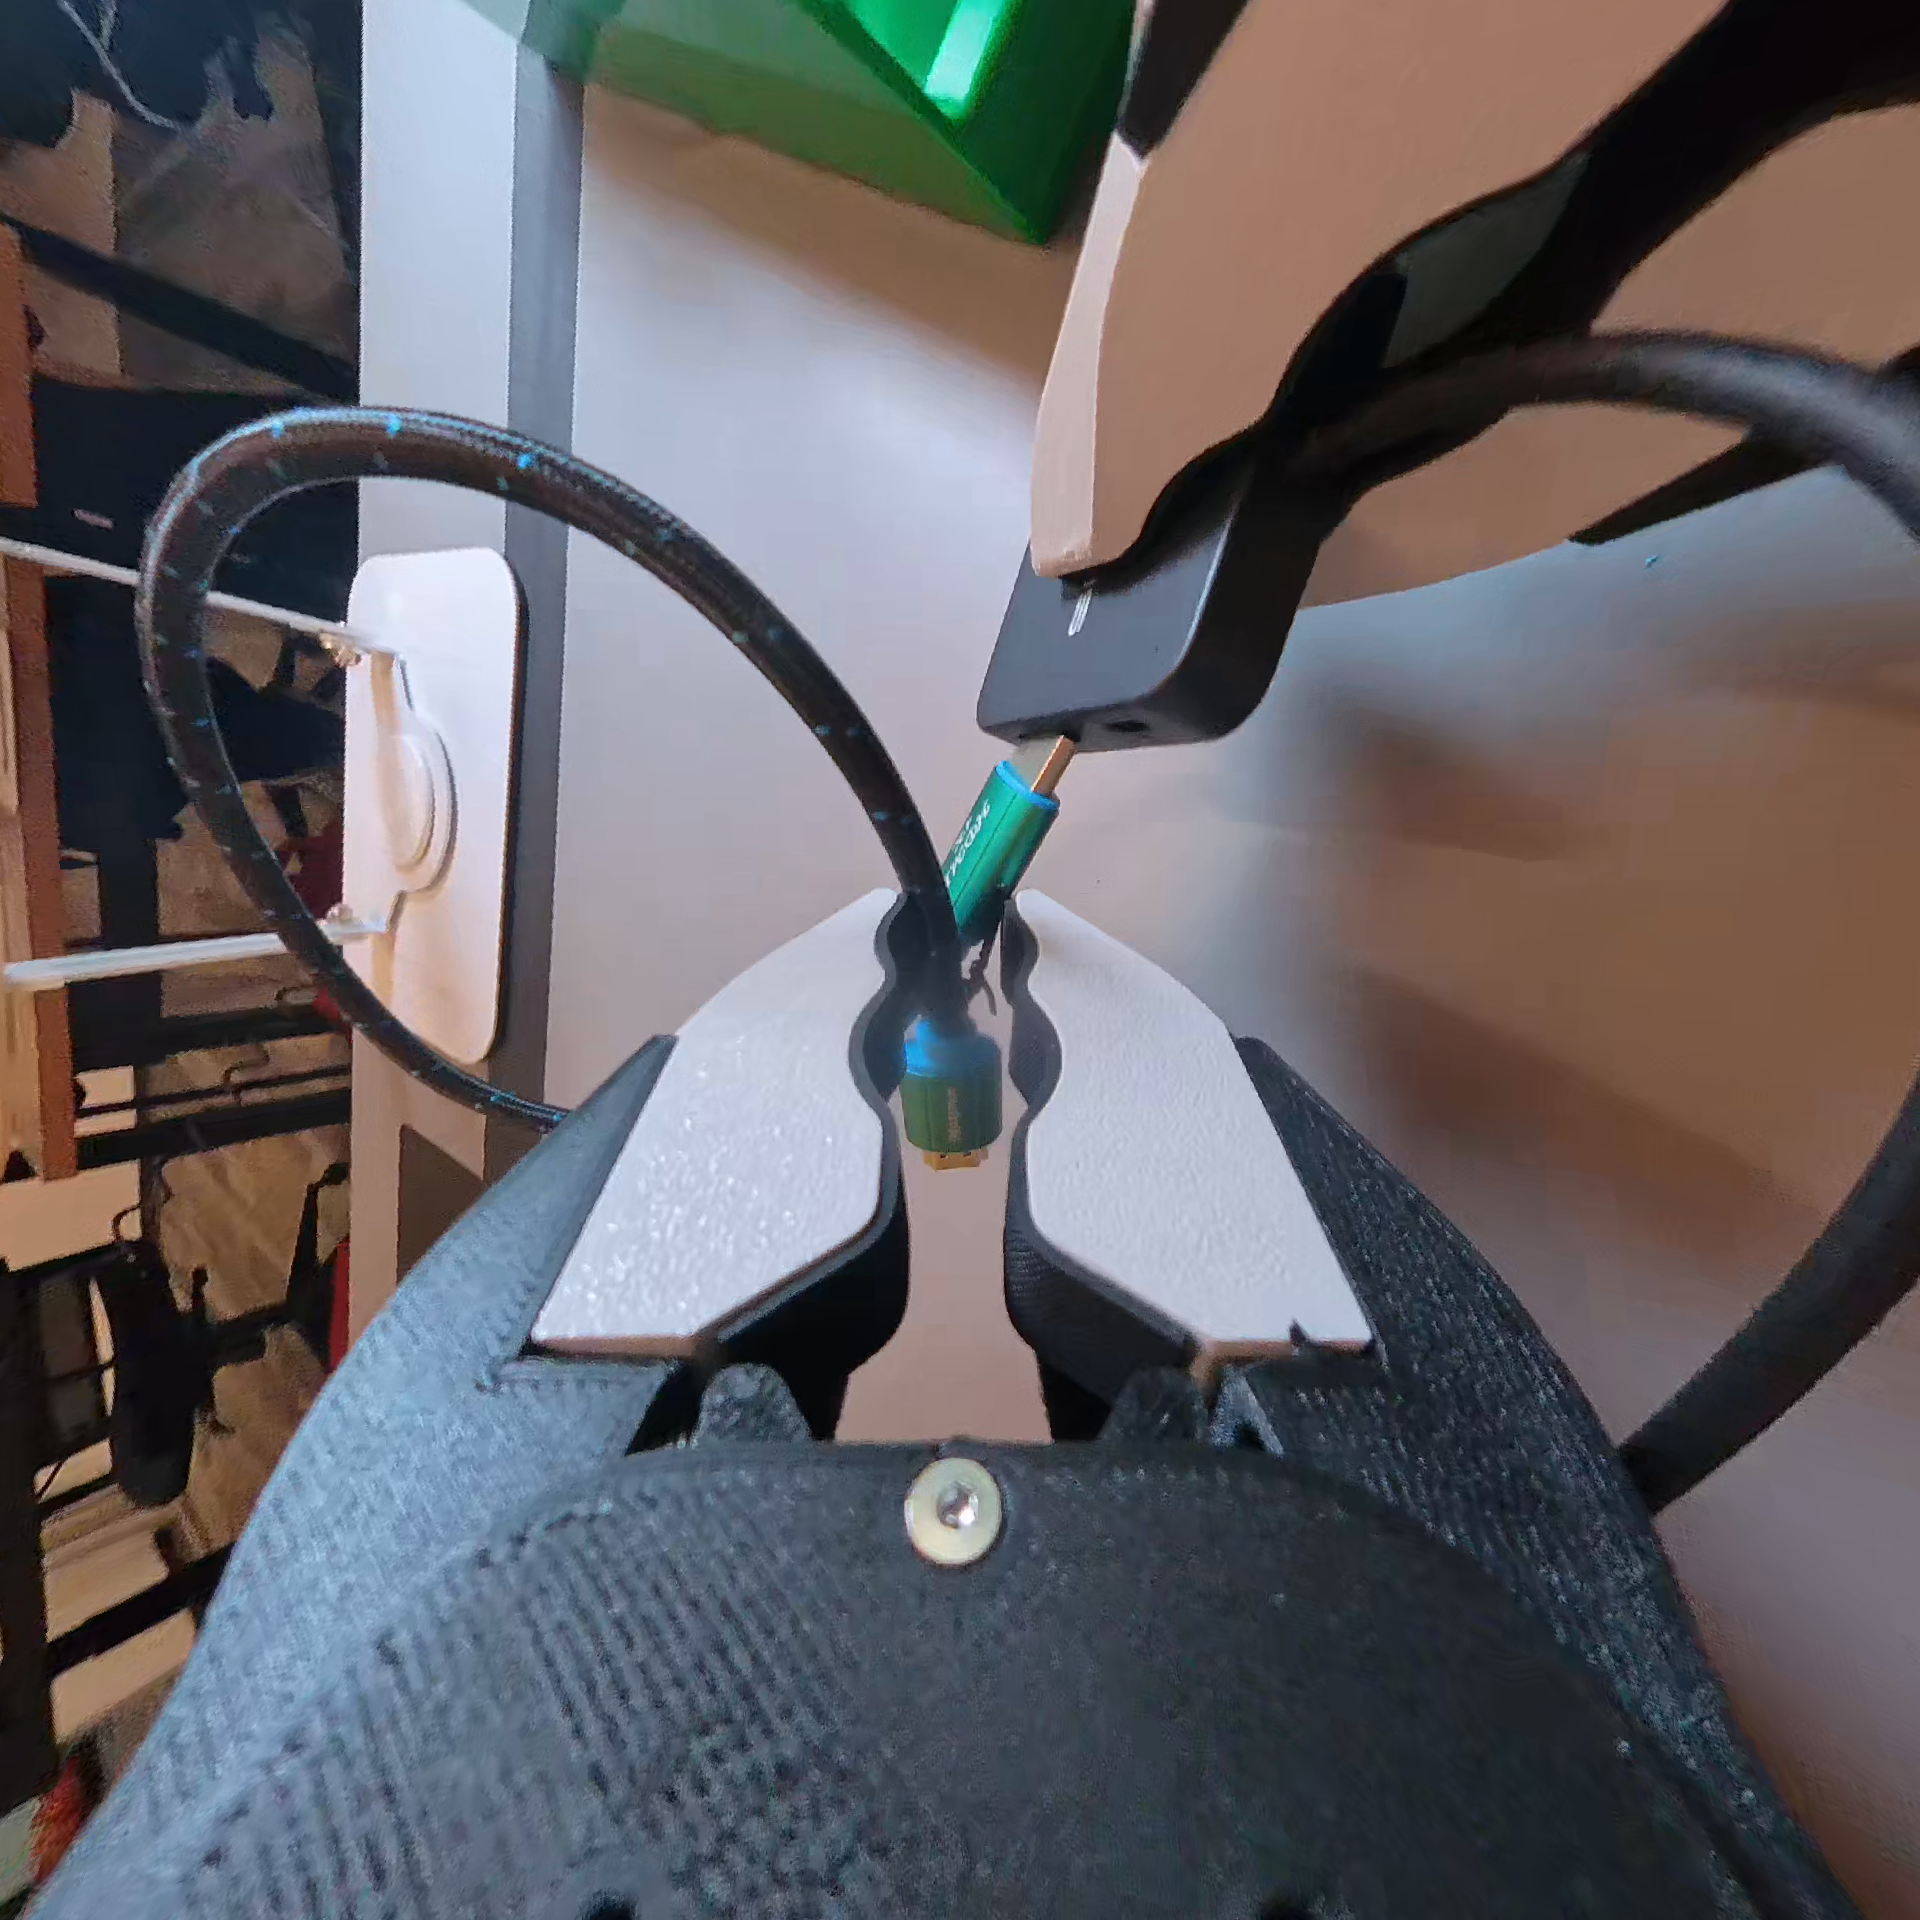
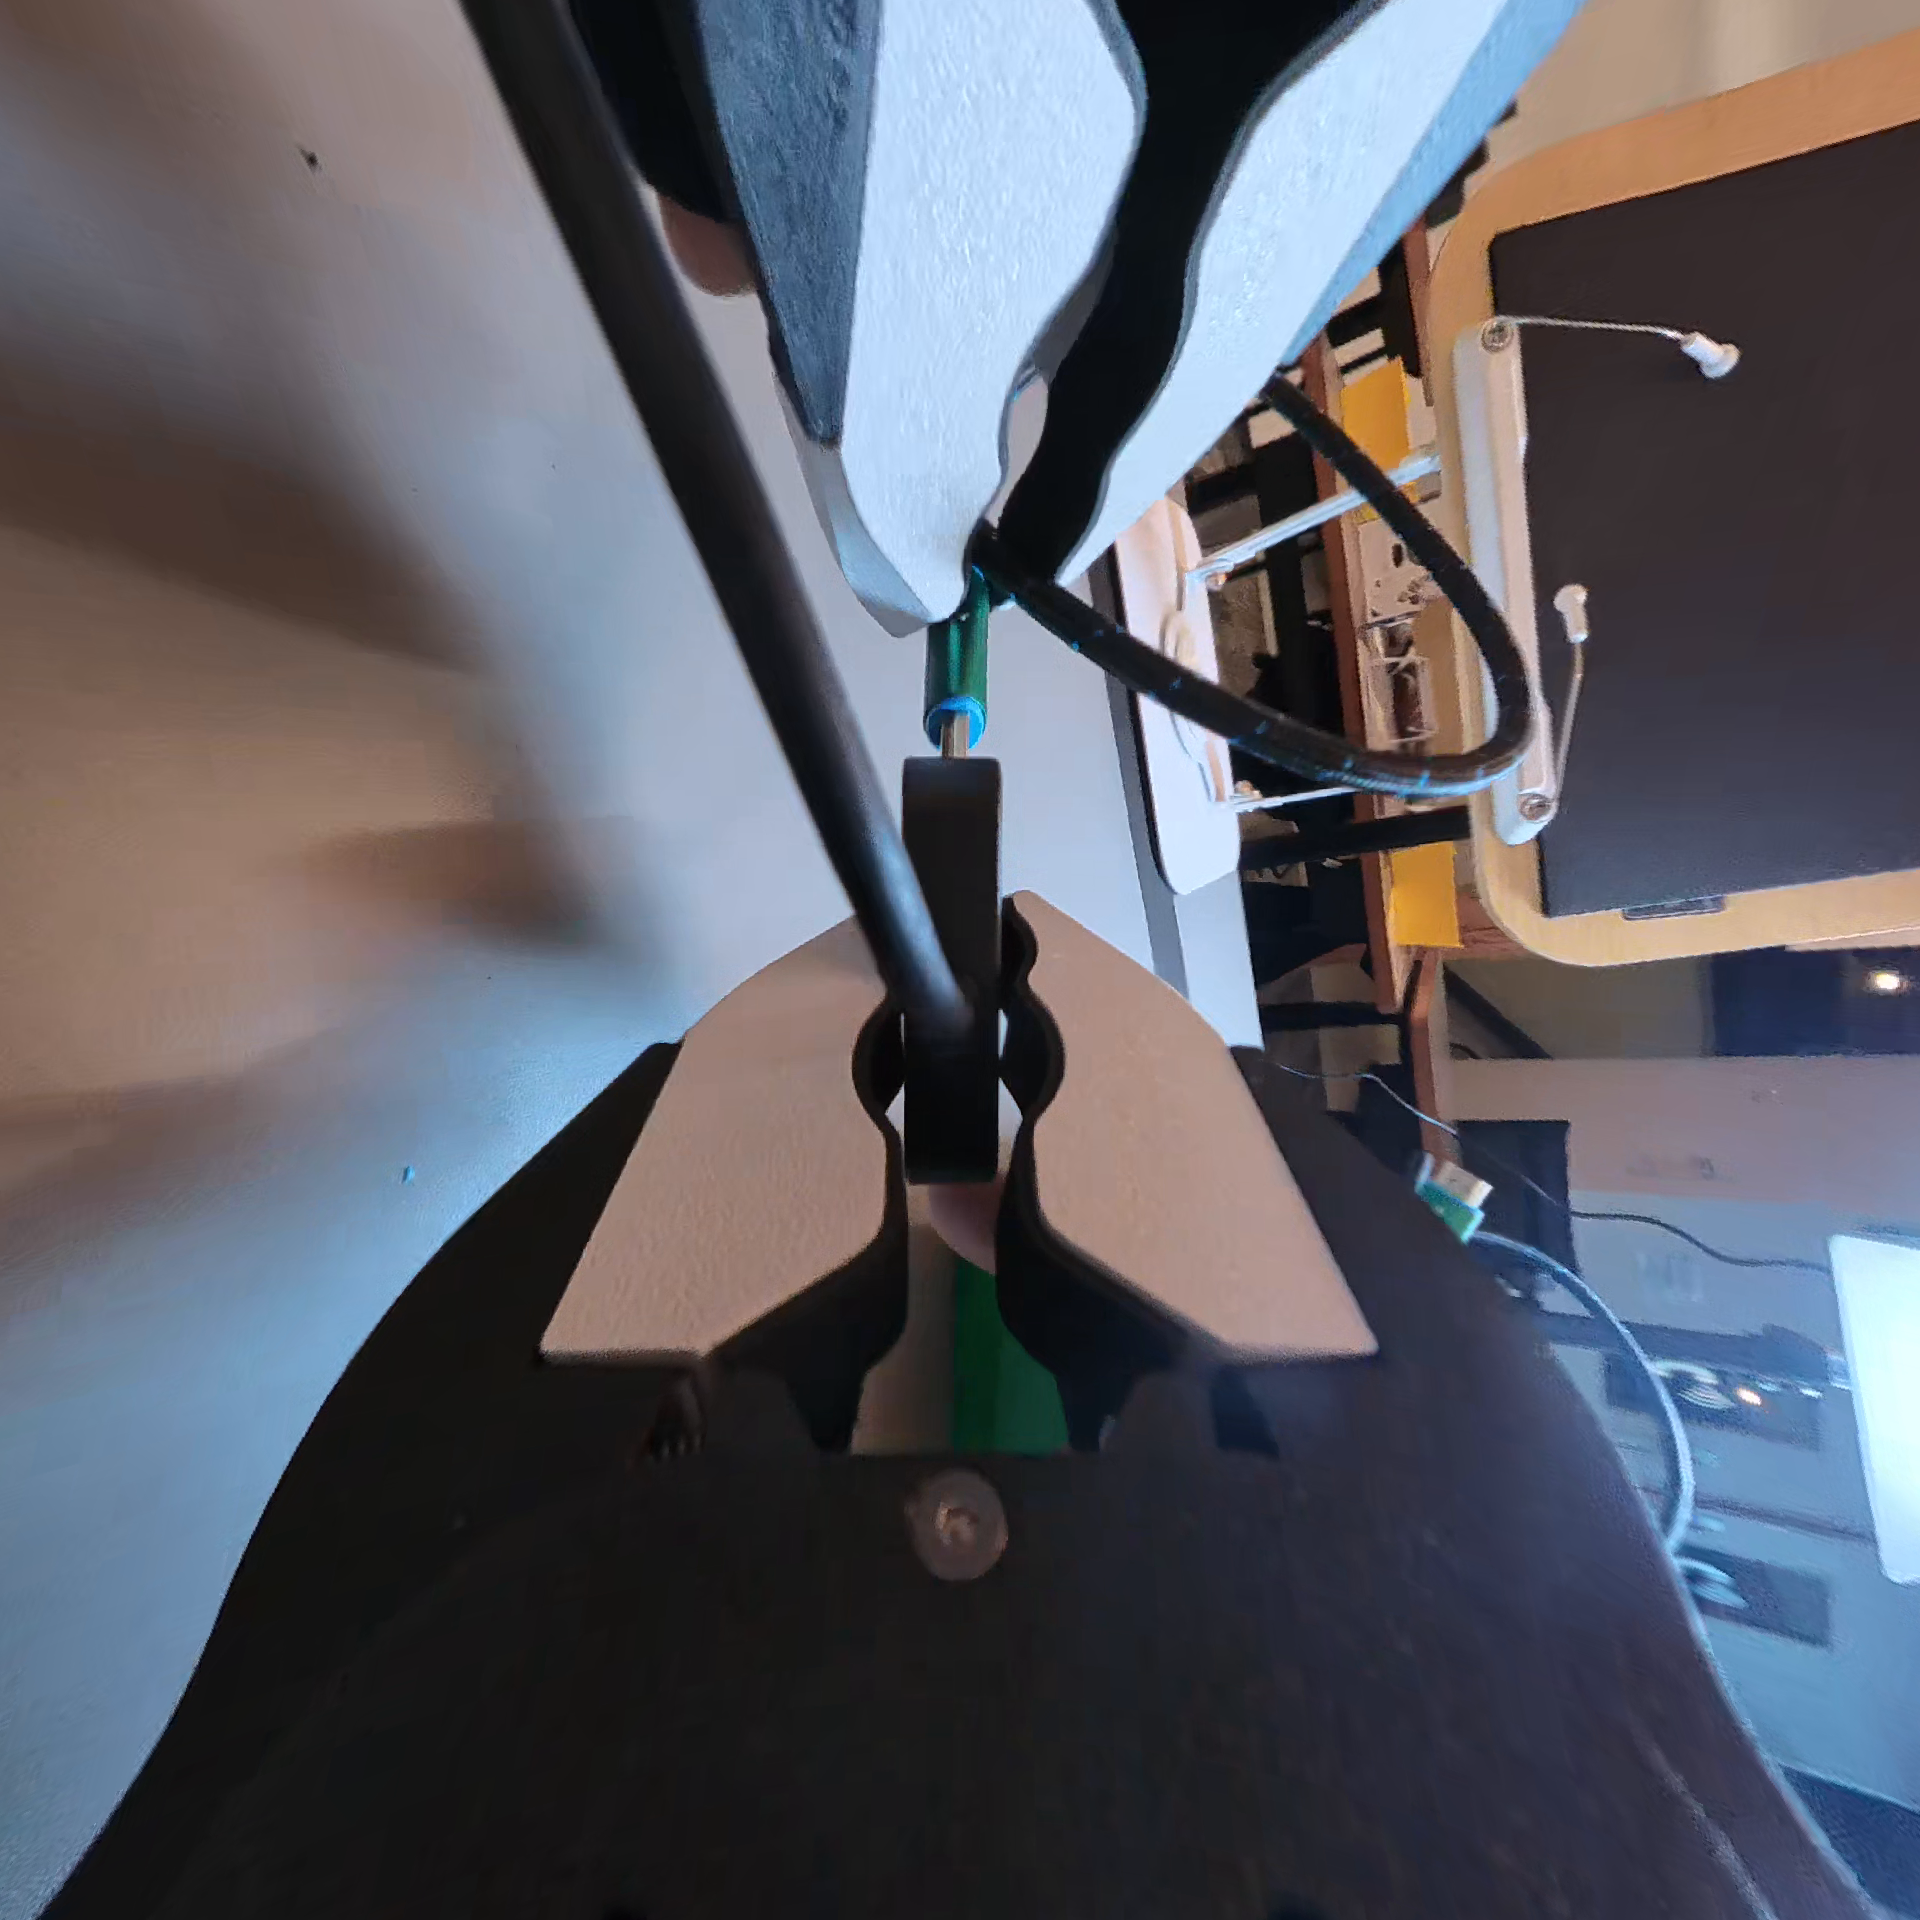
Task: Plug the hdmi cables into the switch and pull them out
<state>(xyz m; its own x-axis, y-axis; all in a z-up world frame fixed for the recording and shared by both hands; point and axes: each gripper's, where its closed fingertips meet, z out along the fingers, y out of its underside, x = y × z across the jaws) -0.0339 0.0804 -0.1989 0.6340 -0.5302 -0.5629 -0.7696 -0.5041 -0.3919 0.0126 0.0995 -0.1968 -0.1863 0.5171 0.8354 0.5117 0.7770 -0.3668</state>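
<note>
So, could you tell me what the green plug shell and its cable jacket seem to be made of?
The green plug shell looks like anodised metal: smooth with a satin sheen, though painted plastic is possible. The cable jacket looks like braided fabric: a woven black texture with blue flecks.

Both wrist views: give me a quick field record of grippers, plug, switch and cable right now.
left gripper: shut on green HDMI plug, at its rear end
right gripper: shut on black switch, held edge-on
plug state: gold tip at the switch port, metal showing, not fully seated
braided cable: loops out left, second green plug lies between left fingers
switch cable: thick, black, runs away from the switch
</note>
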